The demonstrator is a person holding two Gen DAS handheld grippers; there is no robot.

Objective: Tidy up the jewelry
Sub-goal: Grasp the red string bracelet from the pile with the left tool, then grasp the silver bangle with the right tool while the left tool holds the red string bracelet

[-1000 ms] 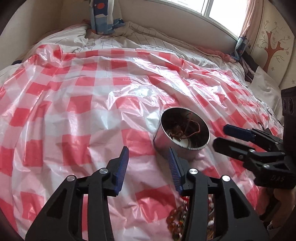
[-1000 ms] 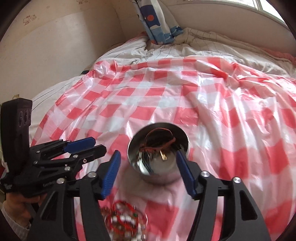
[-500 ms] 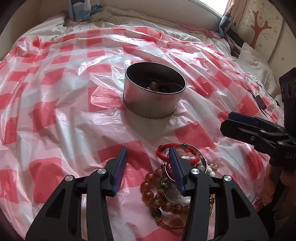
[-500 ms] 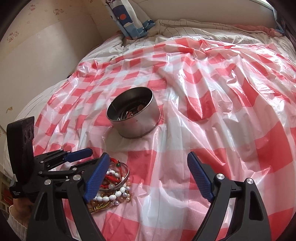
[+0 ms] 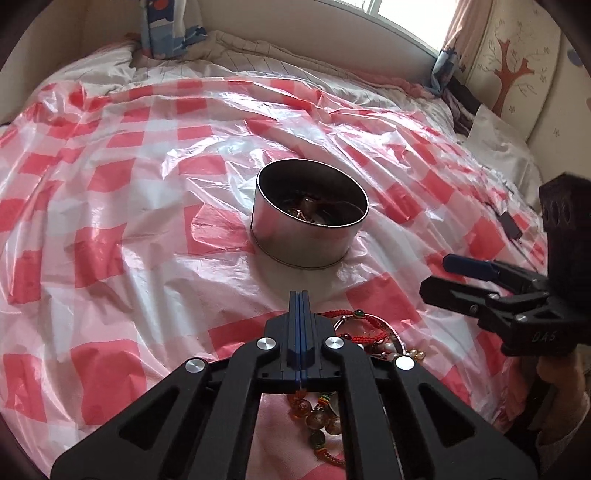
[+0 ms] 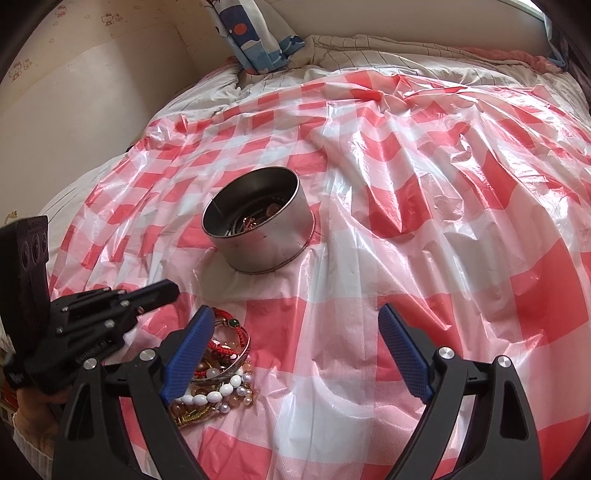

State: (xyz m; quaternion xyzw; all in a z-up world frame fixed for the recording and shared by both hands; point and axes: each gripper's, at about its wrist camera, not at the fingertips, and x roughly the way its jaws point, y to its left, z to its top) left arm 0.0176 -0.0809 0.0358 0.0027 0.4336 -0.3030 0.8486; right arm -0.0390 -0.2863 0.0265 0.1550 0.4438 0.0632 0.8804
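Note:
A round metal tin (image 5: 295, 236) (image 6: 266, 243) with jewelry inside stands on the red-and-white checked sheet. In front of it lies a loose jewelry pile (image 6: 221, 369) (image 5: 354, 332): red cord bracelets, a silver bangle, white beads, amber beads. My left gripper (image 5: 299, 295) (image 6: 171, 291) is shut with nothing visible between its fingers, and it hovers at the pile's far left edge. My right gripper (image 6: 297, 317) (image 5: 443, 273) is open and its jaws are still opening. Its left finger is over the pile, and only sheet lies between the fingers.
The checked plastic sheet (image 6: 424, 221) covers a bed and is wrinkled. A blue-and-white pillow (image 6: 251, 33) leans at the far headboard. A small dark object (image 5: 511, 225) lies on the sheet at the right. A person's hand (image 6: 33, 406) holds the left gripper.
Both grippers pulled back from the tin to the jewelry pile. The left gripper's jaws went from half open to shut. The right gripper's jaws spread wider.

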